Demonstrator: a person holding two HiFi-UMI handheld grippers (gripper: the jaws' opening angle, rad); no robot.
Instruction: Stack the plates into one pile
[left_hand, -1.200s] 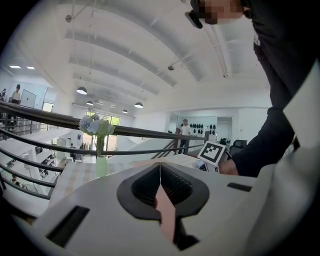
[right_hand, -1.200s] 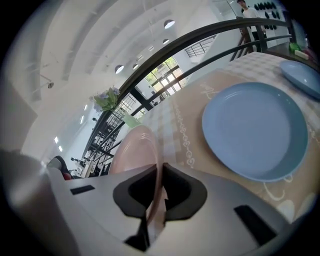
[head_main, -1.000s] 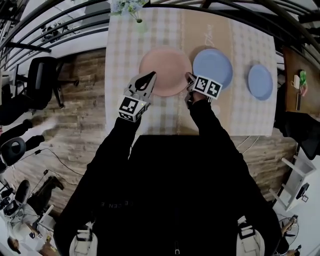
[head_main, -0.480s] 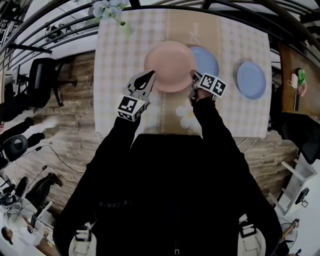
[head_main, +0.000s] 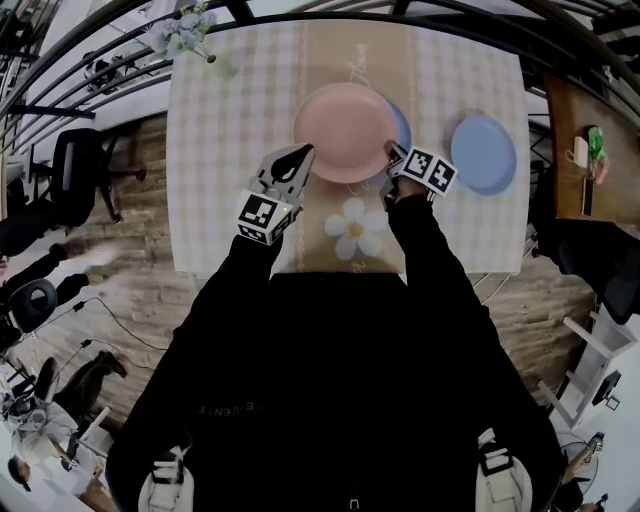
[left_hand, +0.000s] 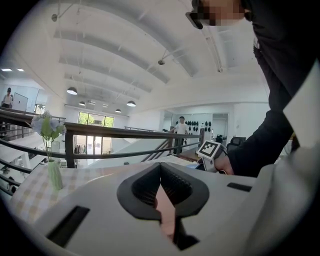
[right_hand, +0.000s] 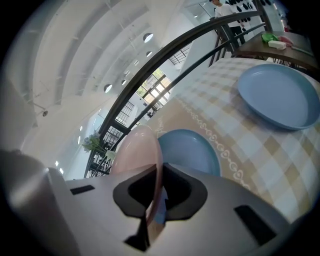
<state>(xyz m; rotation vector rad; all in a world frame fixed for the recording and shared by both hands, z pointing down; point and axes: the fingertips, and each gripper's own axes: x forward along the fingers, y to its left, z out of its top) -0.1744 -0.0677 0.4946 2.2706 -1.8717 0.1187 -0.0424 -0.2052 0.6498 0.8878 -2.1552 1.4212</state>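
Both grippers hold a pink plate (head_main: 345, 130) above the checked table (head_main: 215, 200). My left gripper (head_main: 300, 155) is shut on its left rim, and the pink edge (left_hand: 165, 215) shows between the jaws. My right gripper (head_main: 390, 152) is shut on the right rim (right_hand: 137, 150). The pink plate hangs over a blue plate (head_main: 401, 125) and hides most of it in the head view. In the right gripper view that blue plate (right_hand: 192, 150) lies just beyond the jaws. A second blue plate (head_main: 483, 153) lies apart to the right, also visible from the right gripper (right_hand: 277, 95).
A vase of flowers (head_main: 190, 35) stands at the table's far left corner. A dark railing (right_hand: 165, 60) runs behind the table. A brown side table (head_main: 585, 150) with small items is on the right, an office chair (head_main: 75, 165) on the left.
Both grippers have carried the pink plate to the right across the table. It was beside the nearer blue plate and now covers most of it.
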